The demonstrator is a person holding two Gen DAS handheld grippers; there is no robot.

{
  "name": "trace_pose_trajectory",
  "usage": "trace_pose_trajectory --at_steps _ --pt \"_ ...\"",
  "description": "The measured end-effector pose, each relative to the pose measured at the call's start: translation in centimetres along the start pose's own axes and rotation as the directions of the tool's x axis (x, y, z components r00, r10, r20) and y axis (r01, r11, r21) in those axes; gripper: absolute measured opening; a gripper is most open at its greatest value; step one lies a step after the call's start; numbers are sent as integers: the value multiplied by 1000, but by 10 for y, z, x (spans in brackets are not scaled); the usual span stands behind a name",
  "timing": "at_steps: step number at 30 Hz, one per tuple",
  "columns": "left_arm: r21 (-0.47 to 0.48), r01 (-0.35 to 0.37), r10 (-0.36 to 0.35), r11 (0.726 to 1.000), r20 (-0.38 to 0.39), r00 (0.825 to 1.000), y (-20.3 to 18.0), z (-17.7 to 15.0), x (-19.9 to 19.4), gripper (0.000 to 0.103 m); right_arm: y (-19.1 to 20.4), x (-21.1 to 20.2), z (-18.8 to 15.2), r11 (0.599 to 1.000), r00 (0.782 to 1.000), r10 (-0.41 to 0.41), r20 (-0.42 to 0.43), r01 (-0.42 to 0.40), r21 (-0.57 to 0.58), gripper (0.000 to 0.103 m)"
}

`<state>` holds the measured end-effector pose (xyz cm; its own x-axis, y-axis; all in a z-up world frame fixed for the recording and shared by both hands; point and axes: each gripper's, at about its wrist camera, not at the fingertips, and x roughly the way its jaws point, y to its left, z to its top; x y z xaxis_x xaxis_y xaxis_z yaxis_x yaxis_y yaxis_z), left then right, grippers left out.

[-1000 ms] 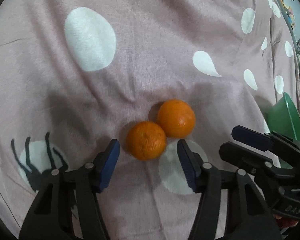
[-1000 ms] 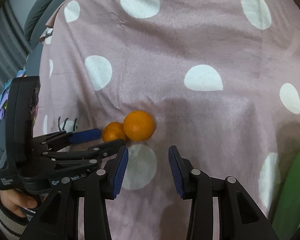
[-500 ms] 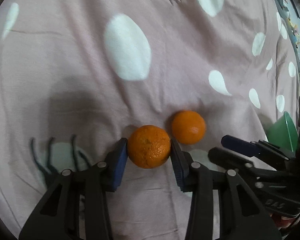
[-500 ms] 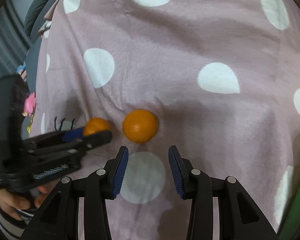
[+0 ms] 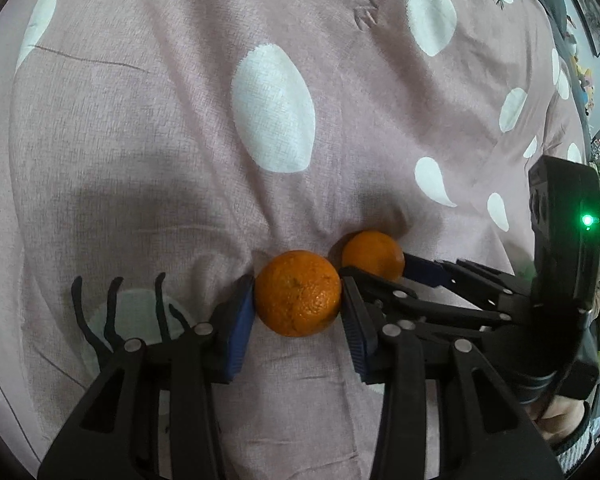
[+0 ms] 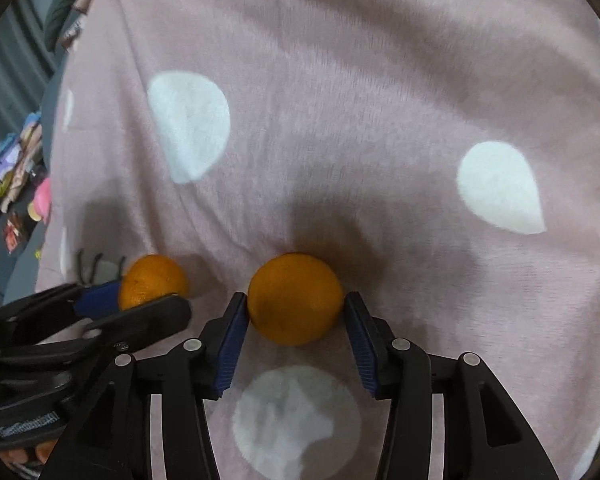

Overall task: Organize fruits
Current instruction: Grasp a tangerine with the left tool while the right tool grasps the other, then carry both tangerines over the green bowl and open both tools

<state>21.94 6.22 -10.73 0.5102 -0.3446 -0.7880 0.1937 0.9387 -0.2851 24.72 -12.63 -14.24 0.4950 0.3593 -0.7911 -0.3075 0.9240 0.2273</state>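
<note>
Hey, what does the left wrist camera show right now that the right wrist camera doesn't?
Left wrist only: a green light glowing near the right edge. Right wrist only: colourful clutter beyond the cloth's edge. Both: the pink dotted cloth, the left gripper clamping the left orange, and the right gripper, jaws opening, around the right orange.

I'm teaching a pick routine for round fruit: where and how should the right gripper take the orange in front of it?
Grip the orange across its widest middle, coming down from above and behind, one pad on each side. It is a ball resting on soft blanket, so any lower or higher hold would slip. The right gripper already straddles it so, jaws opening; the left gripper holds its own orange likewise.
</note>
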Motion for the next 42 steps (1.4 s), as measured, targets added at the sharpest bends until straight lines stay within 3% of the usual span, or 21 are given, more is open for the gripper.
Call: trace_pose_trajectory --at_steps 11,28,34,38,42 --pt "2 -11 11 1000 -10 1000 -8 -4 5 42 2 -17 -4 999 999 -40 15 40 -5 48" --pt "26 -17 17 1000 3 1000 -21 -36 -37 42 12 -111 -45 997 994 -72 80 72 7 48" --pt "28 -11 11 1000 -6 1000 -30 -55 -50 42 15 -124 -52 997 990 -77 118 77 2 48" --pt "85 -12 13 996 -5 1000 -54 -58 -57 42 21 -139 -66 996 980 -93 174 90 25 48" --pt "200 53 -52 978 -9 999 -117 -52 -51 42 -2 -179 -87 984 953 -170 251 149 99 48"
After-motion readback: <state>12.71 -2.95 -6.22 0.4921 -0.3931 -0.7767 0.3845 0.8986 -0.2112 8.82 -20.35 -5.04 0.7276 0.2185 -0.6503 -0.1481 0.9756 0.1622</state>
